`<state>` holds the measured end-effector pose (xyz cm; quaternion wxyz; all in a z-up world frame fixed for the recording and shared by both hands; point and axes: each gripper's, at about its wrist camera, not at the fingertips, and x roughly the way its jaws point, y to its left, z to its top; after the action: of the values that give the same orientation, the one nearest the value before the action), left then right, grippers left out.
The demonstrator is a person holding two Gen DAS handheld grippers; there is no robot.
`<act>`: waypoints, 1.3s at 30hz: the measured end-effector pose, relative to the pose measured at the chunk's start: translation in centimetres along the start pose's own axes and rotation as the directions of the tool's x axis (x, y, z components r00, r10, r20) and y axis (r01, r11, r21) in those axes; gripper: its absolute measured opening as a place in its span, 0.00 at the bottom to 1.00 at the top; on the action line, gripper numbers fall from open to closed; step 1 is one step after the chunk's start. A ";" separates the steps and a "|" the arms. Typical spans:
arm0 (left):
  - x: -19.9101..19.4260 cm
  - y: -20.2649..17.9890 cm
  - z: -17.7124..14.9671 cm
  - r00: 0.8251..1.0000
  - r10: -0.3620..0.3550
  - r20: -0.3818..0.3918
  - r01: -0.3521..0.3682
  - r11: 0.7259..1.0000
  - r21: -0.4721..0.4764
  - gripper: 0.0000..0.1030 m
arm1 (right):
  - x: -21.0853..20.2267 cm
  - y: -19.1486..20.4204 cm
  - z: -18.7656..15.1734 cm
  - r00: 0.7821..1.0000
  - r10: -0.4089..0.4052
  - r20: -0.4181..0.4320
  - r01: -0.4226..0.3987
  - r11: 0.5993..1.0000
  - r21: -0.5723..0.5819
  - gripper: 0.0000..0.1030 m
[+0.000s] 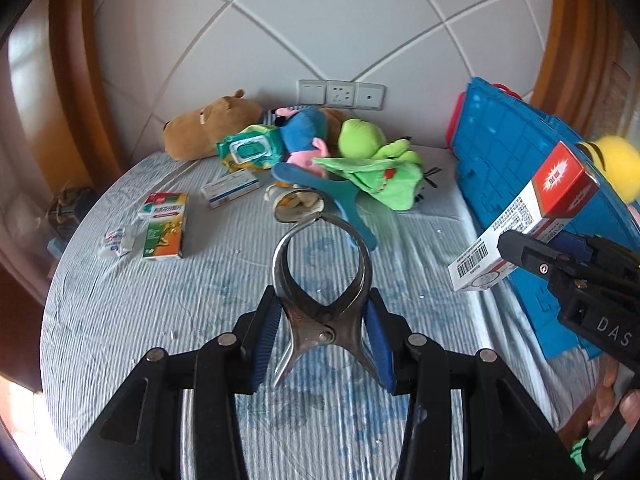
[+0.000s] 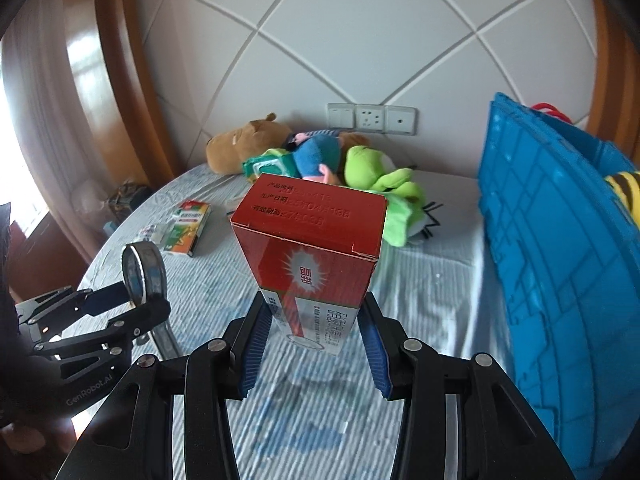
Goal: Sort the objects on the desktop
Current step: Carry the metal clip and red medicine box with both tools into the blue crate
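Steel clamp (image 1: 322, 280) sits pinched in your left gripper (image 1: 322, 340) above the striped sheet (image 1: 200, 300), while your right gripper (image 2: 316, 336) grips a red-and-white box (image 2: 316, 248), its lower end hidden, beside the half-cropped blue crate (image 2: 560, 260).

Metal clamp (image 1: 322, 280) in left gripper (image 1: 323, 338), red-white box (image 1: 528, 216) in right gripper (image 1: 520, 248) beside blue crate (image 1: 520, 152)

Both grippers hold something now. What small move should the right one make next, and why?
Probably carry the red and white box rightward over the rim of the blue crate. The right gripper is shut on it above the bed, the crate stands just beside it, and the left gripper is busy holding the metal clamp.
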<state>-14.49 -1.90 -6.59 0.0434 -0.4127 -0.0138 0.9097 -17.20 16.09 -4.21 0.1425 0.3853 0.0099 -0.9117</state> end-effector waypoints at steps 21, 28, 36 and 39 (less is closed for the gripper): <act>-6.3 -18.2 8.2 0.940 -0.305 0.150 0.256 0.926 0.276 0.41 | -16.0 -11.4 2.0 0.943 -0.245 0.224 0.218 0.966 0.138 0.42; -9.9 -30.0 11.9 0.884 -0.422 0.200 0.330 0.867 0.374 0.41 | -23.5 -19.6 2.3 0.886 -0.358 0.294 0.315 0.931 0.187 0.42; -8.6 -42.4 10.3 0.868 -0.492 0.061 0.406 0.777 0.480 0.41 | -25.3 -28.1 -0.9 0.898 -0.410 0.159 0.368 0.899 0.239 0.42; -6.7 -44.8 8.9 0.884 -0.468 -0.001 0.409 0.771 0.487 0.40 | -24.5 -30.3 -2.4 0.914 -0.393 0.095 0.359 0.898 0.255 0.42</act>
<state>-13.80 42.25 7.04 0.3534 -0.3190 0.1104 0.8725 -7.42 51.62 8.57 -0.0826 0.3231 -0.0328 -0.9422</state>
